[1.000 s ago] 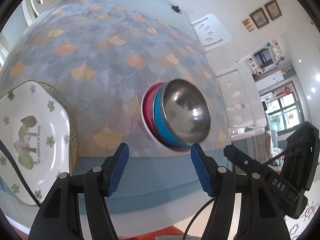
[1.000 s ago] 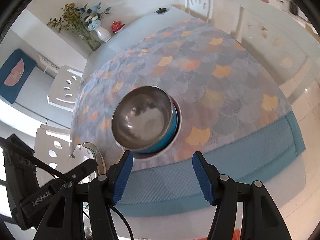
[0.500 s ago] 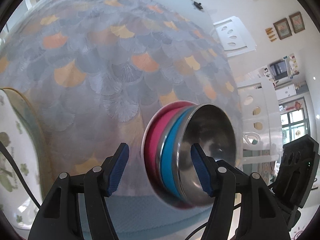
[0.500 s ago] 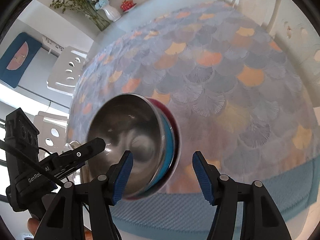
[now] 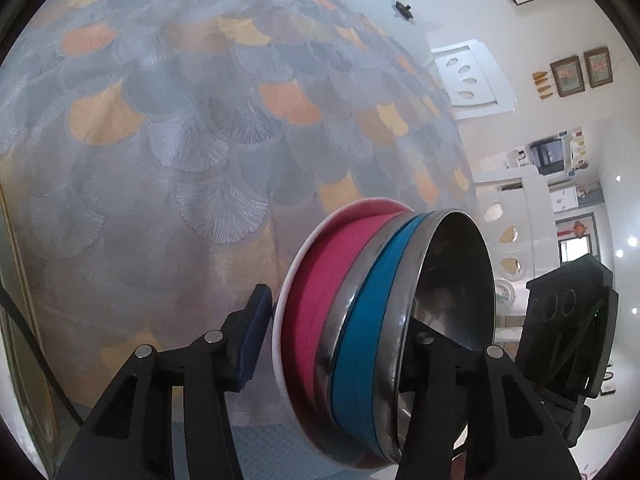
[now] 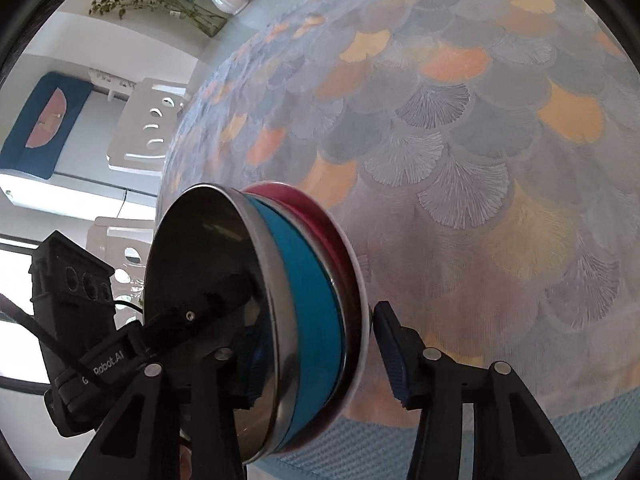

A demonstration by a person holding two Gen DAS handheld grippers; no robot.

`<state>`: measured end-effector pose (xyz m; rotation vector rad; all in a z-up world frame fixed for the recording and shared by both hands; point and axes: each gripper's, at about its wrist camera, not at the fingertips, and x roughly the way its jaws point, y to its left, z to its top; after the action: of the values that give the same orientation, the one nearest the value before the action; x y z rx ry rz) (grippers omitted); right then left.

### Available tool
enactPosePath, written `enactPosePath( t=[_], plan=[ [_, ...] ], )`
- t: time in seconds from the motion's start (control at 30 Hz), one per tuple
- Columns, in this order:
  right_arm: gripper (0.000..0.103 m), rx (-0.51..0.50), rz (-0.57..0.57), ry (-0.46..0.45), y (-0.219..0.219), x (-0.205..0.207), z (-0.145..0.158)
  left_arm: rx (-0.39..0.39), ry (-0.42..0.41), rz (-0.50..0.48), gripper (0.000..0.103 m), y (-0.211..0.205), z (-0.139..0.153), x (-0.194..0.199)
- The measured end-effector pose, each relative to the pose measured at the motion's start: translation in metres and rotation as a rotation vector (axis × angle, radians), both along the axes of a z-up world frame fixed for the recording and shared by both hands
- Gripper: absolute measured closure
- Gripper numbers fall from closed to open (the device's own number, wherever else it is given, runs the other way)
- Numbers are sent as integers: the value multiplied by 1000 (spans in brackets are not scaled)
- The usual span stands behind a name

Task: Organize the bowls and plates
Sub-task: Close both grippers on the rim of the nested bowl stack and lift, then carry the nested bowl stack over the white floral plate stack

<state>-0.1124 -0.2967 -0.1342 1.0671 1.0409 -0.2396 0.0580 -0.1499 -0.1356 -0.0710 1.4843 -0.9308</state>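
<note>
Bowl stack (steel over blue over pink, white dish under) sits on counter near front edge. L gripper and R gripper straddle opp. rims, jaws closing, not yet pinching; two-sided hold likely to lift stack level w/o slipping.

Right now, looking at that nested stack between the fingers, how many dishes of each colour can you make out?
Blue-sided steel bowl, on top: 1
Pink-sided bowl, under it: 1
White dish, at the bottom, only its rim showing: 1
Total: 3 dishes, nested on the patterned tablecloth.
</note>
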Motion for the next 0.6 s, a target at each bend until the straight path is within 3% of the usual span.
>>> enactPosePath(
  t=[0.13, 0.33, 0.6],
  plan=[
    [56, 5, -2, -23, -2, -2, -1, -9, -11, 3, 56, 3, 1, -1],
    [56, -54, 12, -5, 4, 0, 5, 32, -98, -20, 56, -3, 11, -13],
    [56, -75, -11, 39, 10, 3, 15, 37, -85, 76, 58, 7, 20, -15]
  ],
)
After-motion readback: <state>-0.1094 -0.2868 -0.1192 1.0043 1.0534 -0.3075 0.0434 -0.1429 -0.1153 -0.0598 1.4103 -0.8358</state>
